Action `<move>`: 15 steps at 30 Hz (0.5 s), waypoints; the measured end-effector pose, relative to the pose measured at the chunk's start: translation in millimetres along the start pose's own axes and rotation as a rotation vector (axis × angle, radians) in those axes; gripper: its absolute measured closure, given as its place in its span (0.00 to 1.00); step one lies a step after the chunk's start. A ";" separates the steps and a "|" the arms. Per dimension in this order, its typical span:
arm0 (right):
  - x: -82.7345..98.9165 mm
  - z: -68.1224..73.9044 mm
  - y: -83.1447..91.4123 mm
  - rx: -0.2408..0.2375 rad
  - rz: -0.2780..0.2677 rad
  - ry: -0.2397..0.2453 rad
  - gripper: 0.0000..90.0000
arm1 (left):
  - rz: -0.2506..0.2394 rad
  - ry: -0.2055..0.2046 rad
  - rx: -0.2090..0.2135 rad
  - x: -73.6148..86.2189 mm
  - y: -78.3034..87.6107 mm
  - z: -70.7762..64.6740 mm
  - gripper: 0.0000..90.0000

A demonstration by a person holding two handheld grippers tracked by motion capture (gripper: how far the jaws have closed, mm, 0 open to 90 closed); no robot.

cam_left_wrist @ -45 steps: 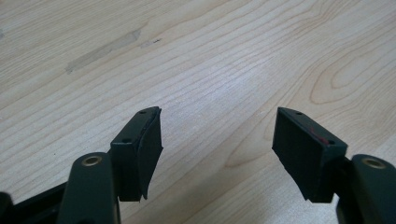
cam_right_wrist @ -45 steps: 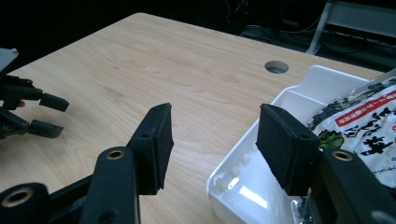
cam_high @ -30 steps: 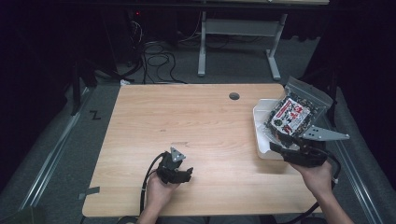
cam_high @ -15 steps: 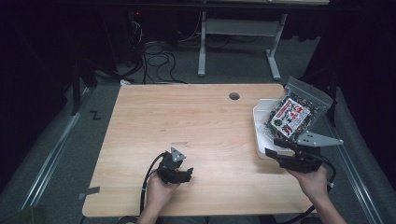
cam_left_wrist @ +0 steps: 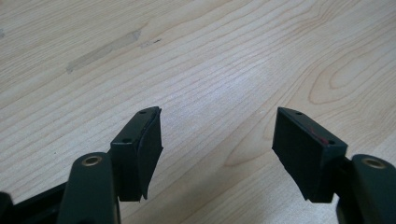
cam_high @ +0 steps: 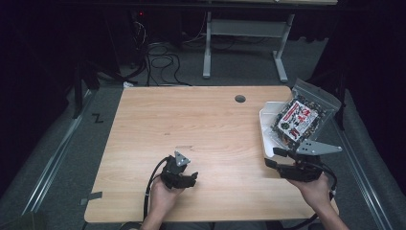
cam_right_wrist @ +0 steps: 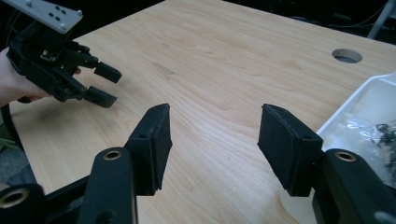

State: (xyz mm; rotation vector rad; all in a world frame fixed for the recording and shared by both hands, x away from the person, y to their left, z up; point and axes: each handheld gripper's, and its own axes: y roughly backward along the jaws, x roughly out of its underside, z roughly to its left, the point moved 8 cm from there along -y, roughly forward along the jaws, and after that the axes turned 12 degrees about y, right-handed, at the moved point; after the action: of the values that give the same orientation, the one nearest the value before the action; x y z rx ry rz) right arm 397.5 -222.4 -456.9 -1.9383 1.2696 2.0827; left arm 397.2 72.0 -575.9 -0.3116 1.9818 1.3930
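Snack bag [cam_high: 300, 120] lies in the white tray [cam_high: 266, 115] at the bench's [cam_high: 201, 124] three o'clock edge, apparently delivered. Right gripper [cam_high: 276, 159] just below it, jaws wide, empty. Left gripper [cam_high: 192, 178] at six o'clock, part-open, empty. Little appears left.

left gripper [cam_high: 191, 178]: black, grey three-cornered plate, black cable | right gripper [cam_high: 277, 158]: black, grey plate, black fingers
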 end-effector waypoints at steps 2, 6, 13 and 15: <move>0.7 2.8 -3.5 -0.009 0.006 -0.001 0.49 | 0.004 -0.004 0.000 0.3 -0.6 -0.5 0.37; 2.4 6.9 -9.7 -0.022 0.020 -0.002 0.49 | -0.002 -0.003 -0.001 -0.1 0.7 -0.3 0.37; 8.2 10.7 -22.8 -0.031 0.046 0.002 0.49 | -0.001 -0.005 0.001 -0.2 0.1 -0.7 0.37; 9.7 11.6 -26.0 -0.032 0.052 0.002 0.49 | -0.003 -0.004 -0.001 -0.3 1.0 -0.2 0.37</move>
State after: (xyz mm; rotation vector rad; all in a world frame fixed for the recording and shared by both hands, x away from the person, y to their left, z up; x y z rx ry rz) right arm 399.4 -203.4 -480.1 -1.9408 1.3086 2.1388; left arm 396.8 72.1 -574.9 -0.3124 1.9769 1.3917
